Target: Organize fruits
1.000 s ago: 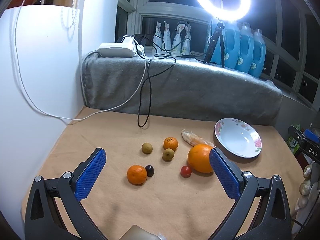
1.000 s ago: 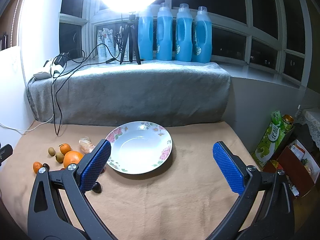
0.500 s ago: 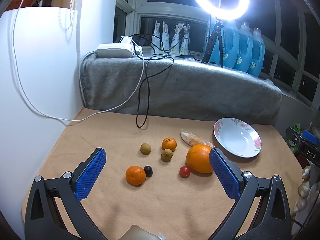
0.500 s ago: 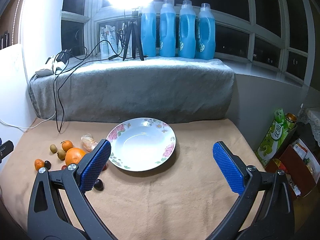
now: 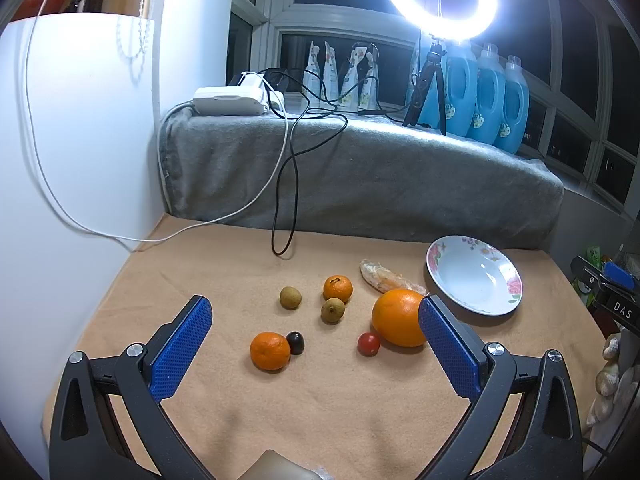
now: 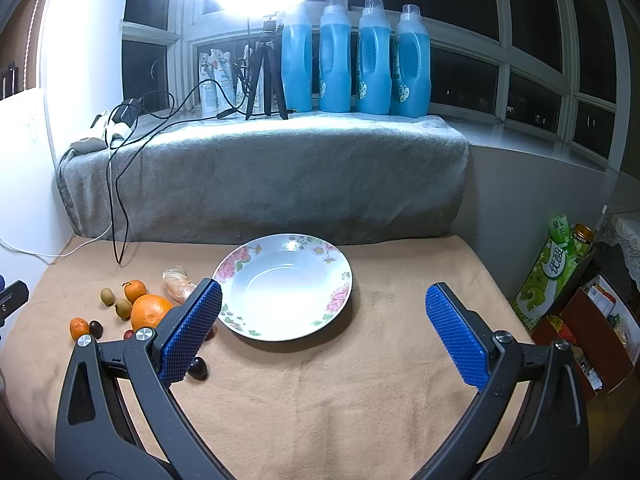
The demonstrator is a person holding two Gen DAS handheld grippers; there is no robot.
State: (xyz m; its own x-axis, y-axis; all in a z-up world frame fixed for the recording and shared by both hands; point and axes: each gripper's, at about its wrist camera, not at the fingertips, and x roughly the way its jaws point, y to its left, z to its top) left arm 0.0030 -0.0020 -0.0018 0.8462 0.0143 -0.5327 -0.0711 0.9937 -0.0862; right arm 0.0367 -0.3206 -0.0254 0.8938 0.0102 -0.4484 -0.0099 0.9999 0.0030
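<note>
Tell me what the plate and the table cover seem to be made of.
Plate: probably glazed ceramic, white and glossy, with a light glint and printed flowers on the rim. Table cover: a tan, matte, slightly fuzzy cloth, with soft creases; likely fleece or felt.

In the left wrist view the fruits [image 5: 336, 312] lie scattered mid-frame on the cloth [image 5: 224, 272]; the plate [image 5: 474, 276] sits to their right, the ledge [image 5: 360, 168] behind.

Left wrist view looking forward over fruits, right wrist view facing the plate [image 6: 286, 286], both sharing plate, large orange [image 5: 398, 322].
</note>
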